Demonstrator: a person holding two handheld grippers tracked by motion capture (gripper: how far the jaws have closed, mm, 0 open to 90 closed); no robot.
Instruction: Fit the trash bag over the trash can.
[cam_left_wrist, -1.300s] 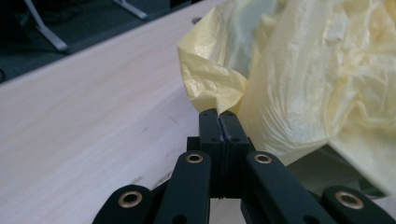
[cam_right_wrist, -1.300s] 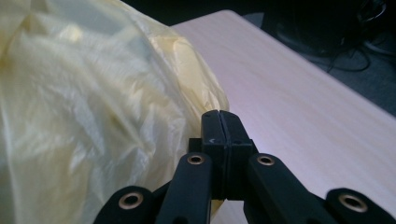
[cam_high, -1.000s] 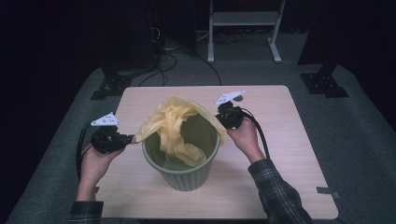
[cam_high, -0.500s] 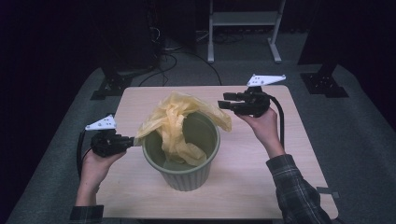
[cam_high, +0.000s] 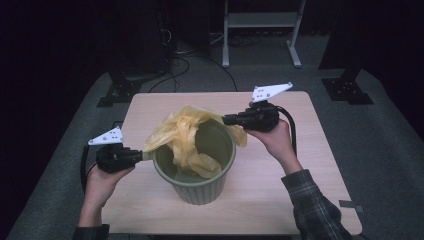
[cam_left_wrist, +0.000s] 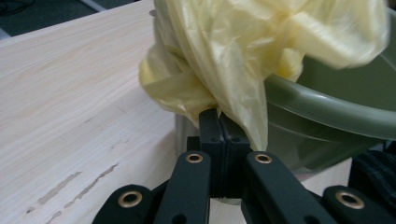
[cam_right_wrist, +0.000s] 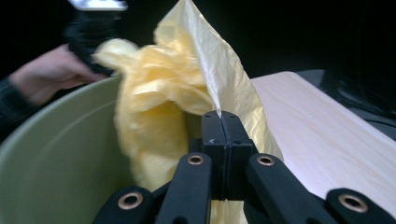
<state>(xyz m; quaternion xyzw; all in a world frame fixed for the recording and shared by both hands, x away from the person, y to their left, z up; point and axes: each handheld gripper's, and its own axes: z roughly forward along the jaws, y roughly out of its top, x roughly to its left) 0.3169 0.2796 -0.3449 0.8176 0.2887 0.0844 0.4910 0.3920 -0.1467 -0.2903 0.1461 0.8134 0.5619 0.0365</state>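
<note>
Yellow bin liner (cam_high: 186, 136) sits bunched over the mouth of the green wastebasket (cam_high: 196, 176), which stands mid-tabletop (cam_high: 310, 165); most of the film is heaped on the basket's left and far rim, with a fold sagging inside. Left tool (cam_high: 141, 156), just off the basket's left rim, has its jaws pressed together on a pinch of the liner's edge; the left gripper view shows film emerging right at the closed tips (cam_left_wrist: 218, 122). Right tool (cam_high: 226, 119) is raised above the basket's far right rim, jaws having just been closing and now pressed together on a thin corner of liner (cam_right_wrist: 205, 84) that rises from between them. Key relation: the two pinches lie on opposite sides of the basket mouth, liner slack between them. Spreading it likely means drawing the right pinch out over the right rim, away from the left one.
</note>
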